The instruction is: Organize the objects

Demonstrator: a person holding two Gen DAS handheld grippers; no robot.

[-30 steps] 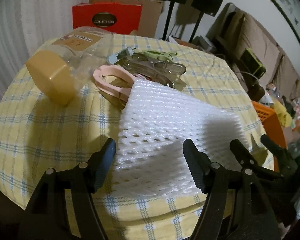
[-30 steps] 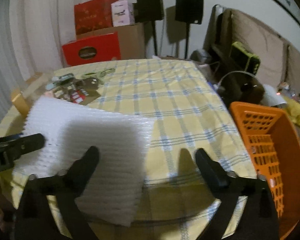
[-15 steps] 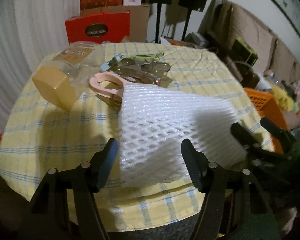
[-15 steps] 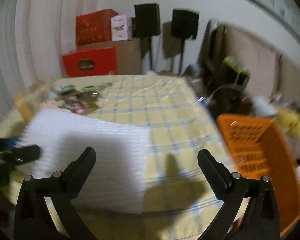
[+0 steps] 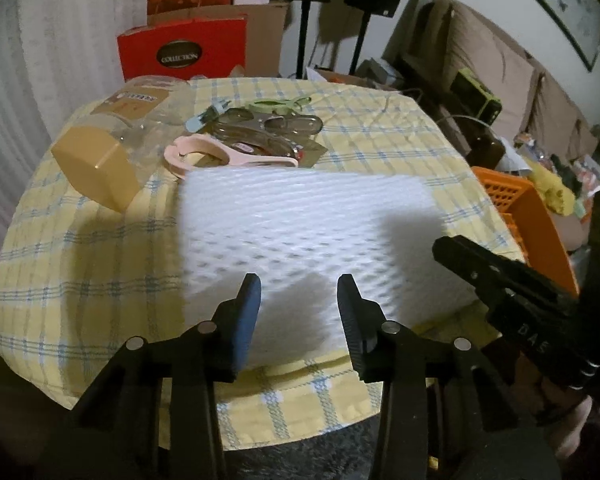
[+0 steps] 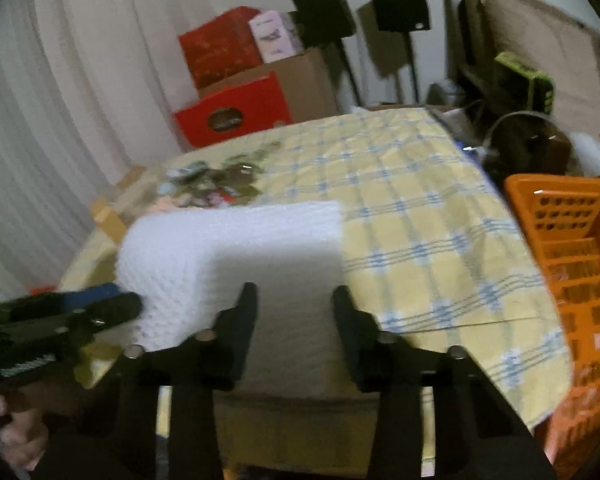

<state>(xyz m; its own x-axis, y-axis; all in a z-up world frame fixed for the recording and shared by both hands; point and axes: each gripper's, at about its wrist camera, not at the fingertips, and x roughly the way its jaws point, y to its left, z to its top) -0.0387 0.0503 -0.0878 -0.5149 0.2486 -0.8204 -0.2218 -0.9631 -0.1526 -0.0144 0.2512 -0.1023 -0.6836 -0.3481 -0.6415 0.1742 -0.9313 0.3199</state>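
the white foam mesh sheet [image 5: 300, 232] lies flat on the checked worktop [image 5: 100, 264] near its front edge, looking light, soft and floppy, best pinched at that edge by the left hand-held gripper [image 5: 298, 304] and right hand-held gripper [image 6: 294, 312], both spread and empty.

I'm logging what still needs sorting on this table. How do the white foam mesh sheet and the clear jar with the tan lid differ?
The white foam mesh sheet lies flat near the table's front edge; the clear jar lies tipped on its side farther back left. The sheet is opaque, netted and soft-looking; the jar is see-through and rigid, with a tan lid and a label. The sheet covers far more cloth. Both rest on the yellow checked tablecloth, ungripped.
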